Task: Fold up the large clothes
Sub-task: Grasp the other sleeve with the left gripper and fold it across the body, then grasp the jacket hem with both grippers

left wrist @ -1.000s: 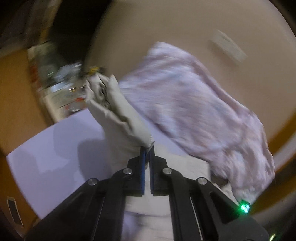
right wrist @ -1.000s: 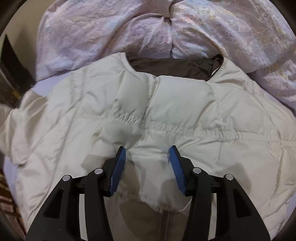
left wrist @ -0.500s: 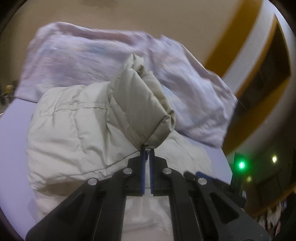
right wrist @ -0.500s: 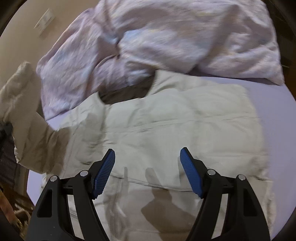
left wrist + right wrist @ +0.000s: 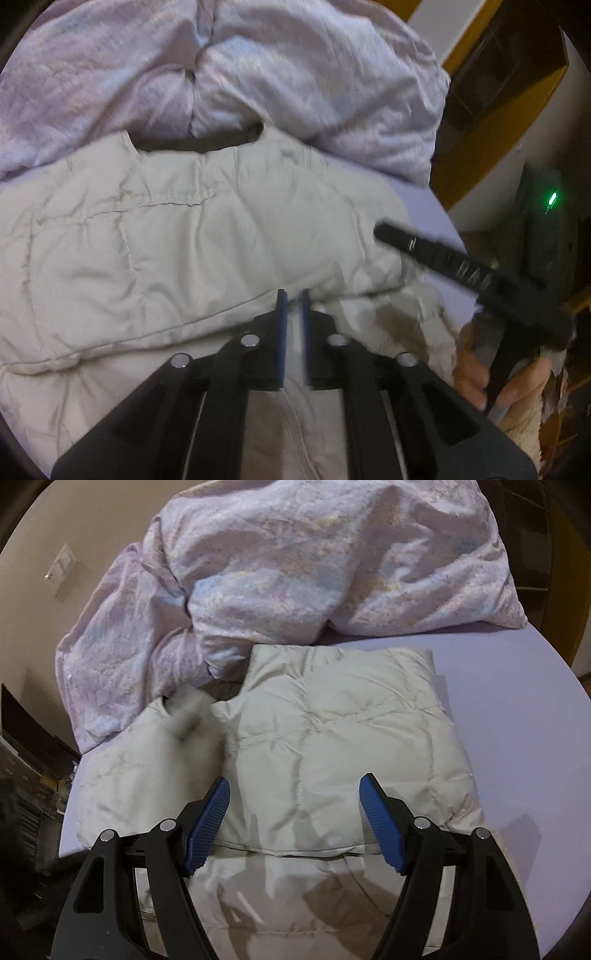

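A cream quilted down jacket [image 5: 332, 746] lies folded on a lavender-sheeted bed [image 5: 517, 709], its dark-lined collar at 12 o'clock touching a rumpled floral duvet [image 5: 295, 572] heaped along the far side. In the right wrist view the jacket's near panel is doubled over on itself, a stitched fold edge running across just ahead of the fingertips. The right gripper [image 5: 295, 805] hangs above that panel with its blue pads spread wide and nothing between them; only their shadows fall on the cloth. In the left wrist view the left gripper [image 5: 293, 301] sits low over the folded edge, its jaws opening, a narrow gap between the blue pads; the fabric lies just beyond the tips and does not appear pinched. At 3 o'clock in that view the right gripper's black finger [image 5: 436, 254] reaches over the jacket's side, held by a person's hand [image 5: 491, 376] at 4 o'clock. A wall switch [image 5: 61, 570] shows at 10 o'clock in the right view.
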A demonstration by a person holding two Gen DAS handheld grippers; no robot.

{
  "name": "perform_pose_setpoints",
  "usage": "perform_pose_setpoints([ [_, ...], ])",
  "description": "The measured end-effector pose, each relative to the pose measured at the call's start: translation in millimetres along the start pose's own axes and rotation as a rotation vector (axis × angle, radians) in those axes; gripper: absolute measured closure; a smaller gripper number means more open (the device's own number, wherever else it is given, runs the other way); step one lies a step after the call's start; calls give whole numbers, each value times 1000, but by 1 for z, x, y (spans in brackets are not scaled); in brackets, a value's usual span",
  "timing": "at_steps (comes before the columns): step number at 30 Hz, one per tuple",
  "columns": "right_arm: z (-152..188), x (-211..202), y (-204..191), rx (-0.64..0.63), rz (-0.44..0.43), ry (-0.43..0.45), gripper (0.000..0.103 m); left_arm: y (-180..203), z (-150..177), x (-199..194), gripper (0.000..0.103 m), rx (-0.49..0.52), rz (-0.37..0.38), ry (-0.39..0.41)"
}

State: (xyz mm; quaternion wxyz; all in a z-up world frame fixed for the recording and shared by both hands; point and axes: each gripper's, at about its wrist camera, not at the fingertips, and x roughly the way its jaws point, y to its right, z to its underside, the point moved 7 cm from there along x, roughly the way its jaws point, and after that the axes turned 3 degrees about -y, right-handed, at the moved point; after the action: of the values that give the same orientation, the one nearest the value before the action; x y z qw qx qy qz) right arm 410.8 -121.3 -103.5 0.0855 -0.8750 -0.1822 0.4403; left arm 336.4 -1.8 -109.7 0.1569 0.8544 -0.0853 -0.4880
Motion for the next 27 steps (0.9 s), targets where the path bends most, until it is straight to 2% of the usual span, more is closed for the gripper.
perform_pose_setpoints([
  [1,0,-2,-3,-5,-9,7,29,-2,4,-3,64,4,-14,7],
  [2,0,-4,-11,-19,-30,15,30,-5,4,-6,47,8,-26,20],
  [3,0,-6,-18,-30,-48,19,37,-7,6,-11,43,12,-34,32],
  [4,1,-7,-24,-42,-67,20,40,-12,9,-18,43,18,-46,45],
  [6,3,-6,-47,-87,-130,5,53,-26,10,-30,40,6,-72,57],
  [9,7,2,-81,-151,-212,-33,67,-58,12,-44,39,-29,-144,68],
  [14,16,26,-115,-208,-235,-100,70,-115,25,-63,39,-112,-229,66],
  [17,22,53,-112,-188,-162,-172,71,-136,28,-70,39,-141,-257,65],
  [20,30,86,-91,-121,-85,-260,87,-152,35,-75,39,-158,-274,65],
  [22,28,95,-83,-67,-111,-270,89,-158,39,-78,39,-160,-283,62],
  [25,25,97,-74,19,-179,-302,89,-167,49,-88,33,-159,-299,62],
  [27,27,88,-71,23,-202,-316,85,-175,59,-99,27,-158,-298,66],
])
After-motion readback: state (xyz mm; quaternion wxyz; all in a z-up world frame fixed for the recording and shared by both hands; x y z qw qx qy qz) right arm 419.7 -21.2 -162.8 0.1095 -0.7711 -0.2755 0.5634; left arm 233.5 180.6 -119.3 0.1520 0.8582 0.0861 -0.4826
